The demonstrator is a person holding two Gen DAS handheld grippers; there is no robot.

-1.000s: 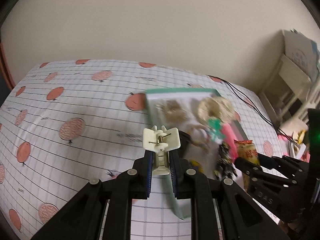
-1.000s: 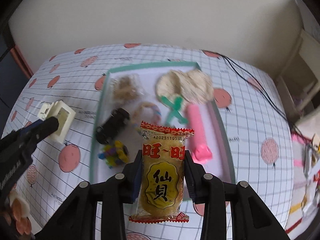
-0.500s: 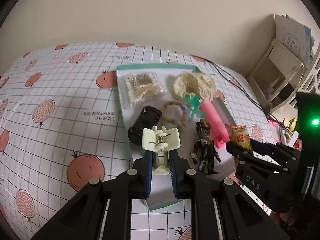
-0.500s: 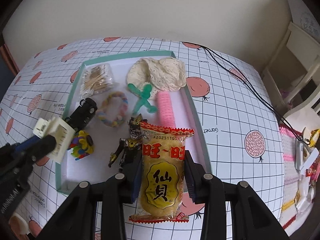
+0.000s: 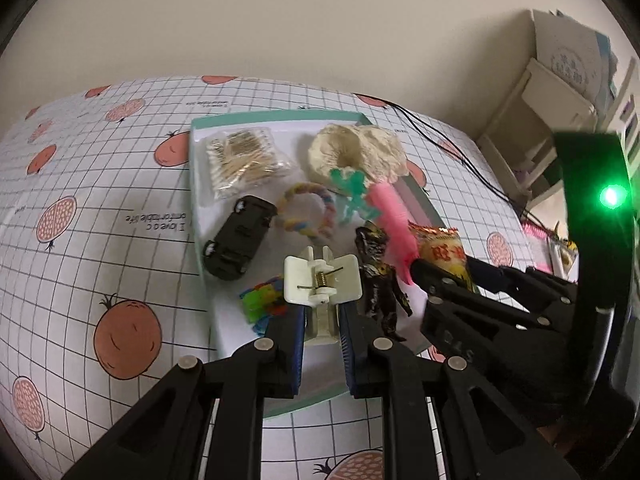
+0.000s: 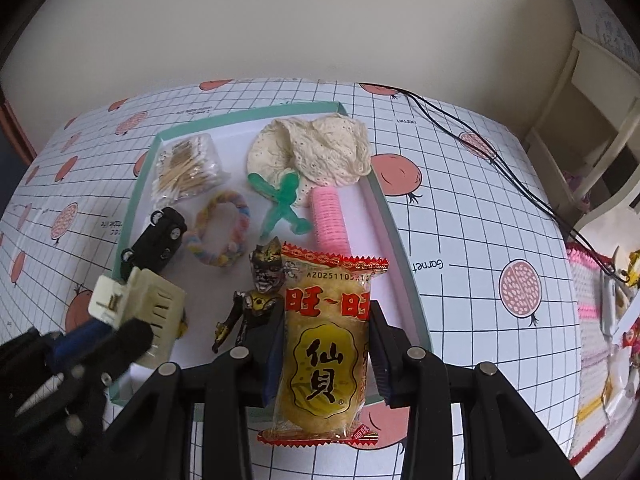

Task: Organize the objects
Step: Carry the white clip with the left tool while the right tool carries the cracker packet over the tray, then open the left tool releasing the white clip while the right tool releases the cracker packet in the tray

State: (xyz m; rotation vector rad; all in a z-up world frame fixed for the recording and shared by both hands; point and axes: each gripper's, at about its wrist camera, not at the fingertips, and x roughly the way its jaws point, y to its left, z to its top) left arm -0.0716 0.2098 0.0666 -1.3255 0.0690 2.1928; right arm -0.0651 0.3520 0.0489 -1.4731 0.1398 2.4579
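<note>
- Tray (image 6: 390, 216) lay directly ahead of both hand-held grippers, long axis running away from them.
- Left hand-held gripper (image 5: 320, 320) clamped a white clip (image 5: 322, 280) over the tray's near-left end.
- Right hand-held gripper (image 6: 326, 344) clamped a snack packet (image 6: 326, 340) over the tray's near-right edge.

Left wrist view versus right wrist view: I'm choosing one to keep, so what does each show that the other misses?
Only the left wrist view shows the clip's spring and the bright toy beside it.

Only the right shows the snack packet's full printed front.

Both show the tray, black car, dark figure and pink roller, and each gripper's jaws shut on its item.
</note>
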